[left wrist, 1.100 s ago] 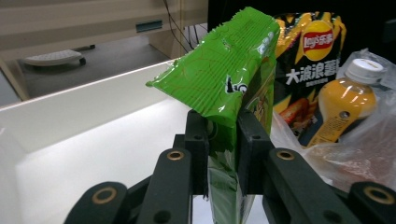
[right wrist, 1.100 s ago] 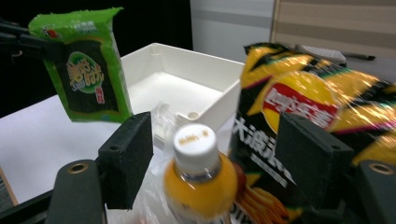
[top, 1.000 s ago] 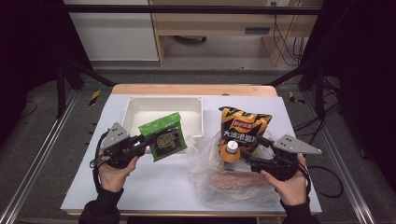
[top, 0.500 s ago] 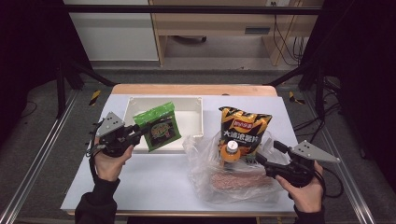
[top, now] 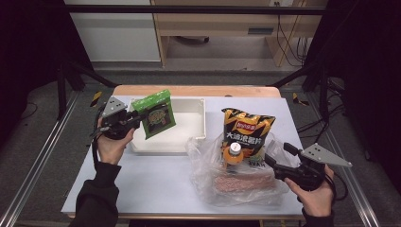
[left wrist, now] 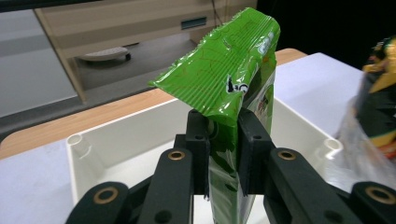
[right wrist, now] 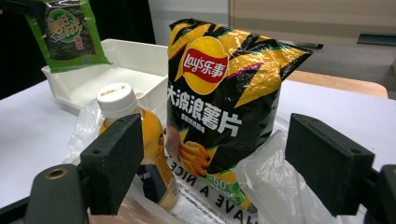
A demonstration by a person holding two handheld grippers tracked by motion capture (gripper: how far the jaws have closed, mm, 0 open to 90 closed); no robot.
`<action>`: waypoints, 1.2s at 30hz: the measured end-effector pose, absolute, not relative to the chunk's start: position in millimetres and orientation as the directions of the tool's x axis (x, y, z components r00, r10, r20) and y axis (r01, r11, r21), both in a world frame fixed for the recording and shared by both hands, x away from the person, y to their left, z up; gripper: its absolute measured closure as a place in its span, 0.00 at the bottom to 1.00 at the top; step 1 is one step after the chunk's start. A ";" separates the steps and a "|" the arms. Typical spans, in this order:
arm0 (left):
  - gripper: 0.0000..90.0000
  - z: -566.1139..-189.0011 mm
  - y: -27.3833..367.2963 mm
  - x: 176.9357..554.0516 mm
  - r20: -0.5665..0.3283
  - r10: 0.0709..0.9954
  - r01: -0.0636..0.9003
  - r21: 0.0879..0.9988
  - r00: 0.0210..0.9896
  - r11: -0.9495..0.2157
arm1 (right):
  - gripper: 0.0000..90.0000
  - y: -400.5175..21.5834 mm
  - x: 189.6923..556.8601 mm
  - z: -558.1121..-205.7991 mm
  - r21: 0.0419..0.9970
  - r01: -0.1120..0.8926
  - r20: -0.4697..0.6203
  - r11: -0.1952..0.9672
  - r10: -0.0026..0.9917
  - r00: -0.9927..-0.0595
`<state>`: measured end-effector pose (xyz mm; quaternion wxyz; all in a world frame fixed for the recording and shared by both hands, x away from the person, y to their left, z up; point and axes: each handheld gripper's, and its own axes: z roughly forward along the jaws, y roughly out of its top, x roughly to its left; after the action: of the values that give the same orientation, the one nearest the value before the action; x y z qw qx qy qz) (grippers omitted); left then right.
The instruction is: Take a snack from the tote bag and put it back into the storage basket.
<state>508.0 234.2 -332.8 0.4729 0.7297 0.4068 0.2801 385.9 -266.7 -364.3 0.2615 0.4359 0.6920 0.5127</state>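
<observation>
My left hand-held gripper (top: 134, 119) is clamped on a green snack packet (top: 155, 114), holding it above the white tray (top: 201, 124). My right hand-held gripper (top: 279, 157) stands wide apart beside the chip bag (top: 247, 132), juice bottle (top: 233, 152) and plastic bag (top: 203, 163) on the counter (top: 156, 182).

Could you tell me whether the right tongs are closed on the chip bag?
No, the right tongs stand open, short of the chip bag.
</observation>
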 end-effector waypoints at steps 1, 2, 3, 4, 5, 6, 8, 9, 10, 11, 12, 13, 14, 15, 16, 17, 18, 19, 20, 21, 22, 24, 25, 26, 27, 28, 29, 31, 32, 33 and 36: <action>0.85 -334.3 235.3 510.8 0.025 0.861 0.329 0.918 0.509 -0.220 | 0.22 -266.9 385.7 -364.3 0.938 0.334 0.085 0.093 0.873 -0.481; 0.85 -335.6 236.3 513.6 0.023 0.863 0.327 0.920 0.505 -0.217 | 0.22 -267.3 385.7 -364.3 0.939 0.333 0.085 0.092 0.872 -0.482; 0.85 -336.6 237.8 516.7 0.024 0.864 0.328 0.920 0.502 -0.216 | 0.22 -267.7 385.8 -364.5 0.939 0.331 0.083 0.093 0.873 -0.480; 0.85 -337.3 239.2 519.8 0.026 0.867 0.327 0.921 0.497 -0.214 | 0.22 -267.8 385.9 -364.8 0.938 0.334 0.085 0.091 0.874 -0.478; 0.85 -337.6 240.3 523.0 0.029 0.873 0.329 0.920 0.487 -0.214 | 0.22 -267.6 386.1 -365.2 0.937 0.337 0.088 0.089 0.875 -0.476; 0.85 -337.8 241.4 526.4 0.033 0.878 0.334 0.917 0.478 -0.217 | 0.22 -267.8 386.3 -365.8 0.937 0.336 0.086 0.092 0.874 -0.479; 0.85 -338.4 243.8 533.3 0.032 0.885 0.338 0.917 0.464 -0.210 | 0.22 -267.6 387.1 -367.4 0.935 0.341 0.087 0.093 0.874 -0.478; 0.85 -338.9 245.1 536.6 0.029 0.890 0.342 0.917 0.456 -0.204 | 0.22 -267.9 387.8 -368.2 0.935 0.341 0.086 0.094 0.874 -0.478; 0.85 -339.6 246.3 539.7 0.030 0.893 0.343 0.917 0.448 -0.203 | 0.22 -268.2 388.1 -368.7 0.934 0.346 0.090 0.091 0.875 -0.475; 0.85 -340.5 247.3 542.9 0.028 0.897 0.346 0.917 0.441 -0.199 | 0.22 -268.7 388.3 -369.3 0.933 0.347 0.091 0.091 0.876 -0.474; 0.85 -341.6 248.4 545.8 0.025 0.901 0.352 0.916 0.434 -0.195 | 0.22 -269.1 388.5 -369.8 0.933 0.347 0.090 0.092 0.875 -0.475; 0.85 -343.0 249.1 548.7 0.023 0.903 0.354 0.915 0.429 -0.192 | 0.22 -269.4 388.6 -370.2 0.933 0.348 0.093 0.090 0.875 -0.474; 0.85 -344.4 249.8 551.3 0.022 0.906 0.358 0.915 0.422 -0.189 | 0.22 -269.4 388.9 -370.6 0.933 0.349 0.094 0.088 0.877 -0.471; 0.85 -345.8 250.4 553.5 0.021 0.908 0.361 0.913 0.418 -0.187 | 0.22 -269.4 389.1 -371.1 0.932 0.353 0.095 0.089 0.877 -0.471; 0.85 -347.2 251.1 555.6 0.022 0.910 0.363 0.912 0.415 -0.188 | 0.22 -269.5 389.6 -371.9 0.931 0.352 0.090 0.094 0.877 -0.473; 0.85 -348.6 251.7 557.4 0.022 0.912 0.366 0.912 0.409 -0.187 | 0.22 -269.1 390.0 -372.5 0.930 0.356 0.092 0.093 0.878 -0.471; 0.85 -349.8 252.5 559.4 0.023 0.915 0.370 0.910 0.404 -0.186 | 0.22 -269.3 390.6 -373.1 0.930 0.356 0.090 0.096 0.877 -0.472; 0.85 -351.1 253.1 561.2 0.019 0.916 0.373 0.910 0.400 -0.182 | 0.22 -269.0 391.1 -373.6 0.929 0.359 0.093 0.094 0.877 -0.471; 0.85 -352.1 254.2 563.1 0.018 0.917 0.376 0.908 0.399 -0.182 | 0.22 -269.1 391.6 -373.9 0.928 0.359 0.092 0.095 0.878 -0.471; 0.85 -353.2 254.9 564.8 0.018 0.918 0.380 0.907 0.395 -0.181 | 0.22 -269.2 391.8 -374.2 0.928 0.361 0.093 0.095 0.877 -0.470; 0.85 -354.4 255.2 566.3 0.018 0.921 0.382 0.906 0.390 -0.180 | 0.21 -269.5 391.9 -374.4 0.928 0.361 0.093 0.095 0.878 -0.469; 0.85 -357.1 256.3 569.9 0.023 0.924 0.389 0.903 0.382 -0.183 | 0.21 -269.9 392.4 -374.4 0.928 0.361 0.097 0.090 0.879 -0.468; 0.85 -358.7 256.9 572.1 0.024 0.925 0.392 0.901 0.380 -0.185 | 0.21 -269.7 392.8 -374.6 0.929 0.359 0.094 0.093 0.878 -0.469; 0.85 -360.6 257.0 574.6 0.023 0.927 0.395 0.900 0.374 -0.182 | 0.21 -269.3 393.1 -375.1 0.929 0.359 0.094 0.092 0.879 -0.468; 0.85 -362.6 257.4 577.0 0.023 0.928 0.401 0.898 0.371 -0.183 | 0.21 -269.1 393.6 -375.8 0.929 0.359 0.090 0.096 0.879 -0.469; 0.85 -364.6 257.9 579.3 0.026 0.929 0.406 0.895 0.370 -0.186 | 0.21 -268.6 393.9 -376.5 0.927 0.362 0.092 0.097 0.877 -0.471; 0.85 -366.9 258.1 581.7 0.025 0.930 0.409 0.894 0.367 -0.185 | 0.21 -268.2 394.3 -377.1 0.927 0.363 0.091 0.099 0.877 -0.472; 0.85 -370.9 258.8 586.0 0.026 0.931 0.417 0.889 0.365 -0.188 | 0.20 -267.2 395.1 -377.9 0.924 0.367 0.091 0.102 0.876 -0.473; 0.85 -372.8 258.9 587.9 0.025 0.931 0.421 0.887 0.363 -0.188 | 0.20 -267.0 395.7 -378.3 0.924 0.368 0.088 0.106 0.876 -0.474; 0.85 -374.4 259.1 589.7 0.027 0.932 0.427 0.884 0.362 -0.191 | 0.20 -266.5 395.8 -378.5 0.921 0.374 0.091 0.106 0.877 -0.473; 0.85 -378.8 260.1 594.5 0.038 0.934 0.435 0.877 0.356 -0.201 | 0.20 -265.4 396.7 -379.3 0.919 0.375 0.082 0.118 0.876 -0.475</action>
<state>594.5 260.1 -378.8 0.4112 0.7133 0.4799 0.3030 396.7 -265.4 -379.3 0.2540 0.4450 0.7030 0.4932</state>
